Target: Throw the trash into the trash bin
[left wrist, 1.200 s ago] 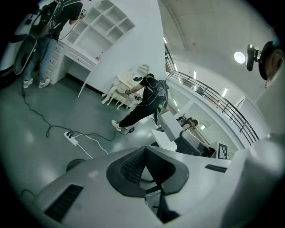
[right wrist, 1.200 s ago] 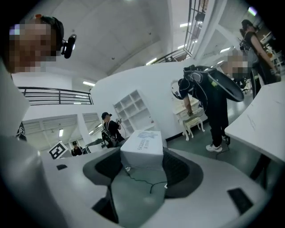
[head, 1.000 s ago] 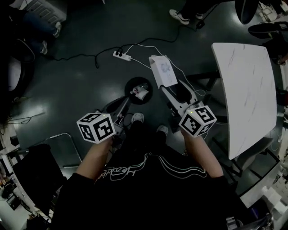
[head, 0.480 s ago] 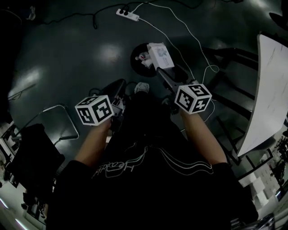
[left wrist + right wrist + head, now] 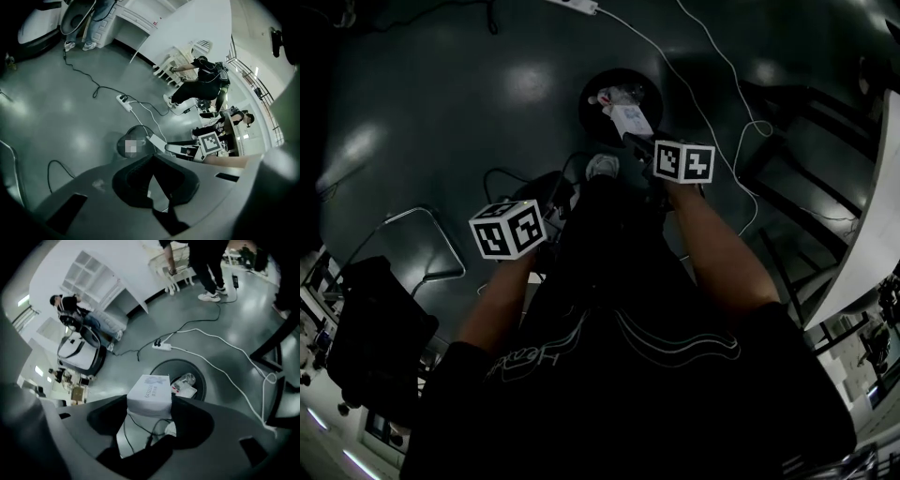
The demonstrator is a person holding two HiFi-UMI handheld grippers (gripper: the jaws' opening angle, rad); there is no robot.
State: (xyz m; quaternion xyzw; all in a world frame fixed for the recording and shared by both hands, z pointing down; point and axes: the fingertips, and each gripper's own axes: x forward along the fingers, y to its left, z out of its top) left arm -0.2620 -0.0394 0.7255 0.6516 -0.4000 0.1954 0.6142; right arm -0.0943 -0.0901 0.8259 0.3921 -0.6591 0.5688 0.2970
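The step in hand looks like the drop itself. The right tongs (image 5: 151,414) pinch a white rectangular cardboard box (image 5: 150,393) by its two sides, held in the air over the near edge of the round dark trash bin (image 5: 161,367) on the grey floor. In the head view the box (image 5: 630,116) overlaps the bin's (image 5: 585,101) 5 o'clock rim. A clear plastic bottle (image 5: 187,379) and some paper scraps already lie inside.

The next move likely calls for carrying the box a little further toward 12 o'clock, so it clears the rim, then spreading the tongs.

The right forearm stretches forward and down toward the bin. The left forearm is bent and kept closer to the body, at about 8 o'clock from the bin. The left tongs (image 5: 152,164) are pressed together at the tips with nothing between them.
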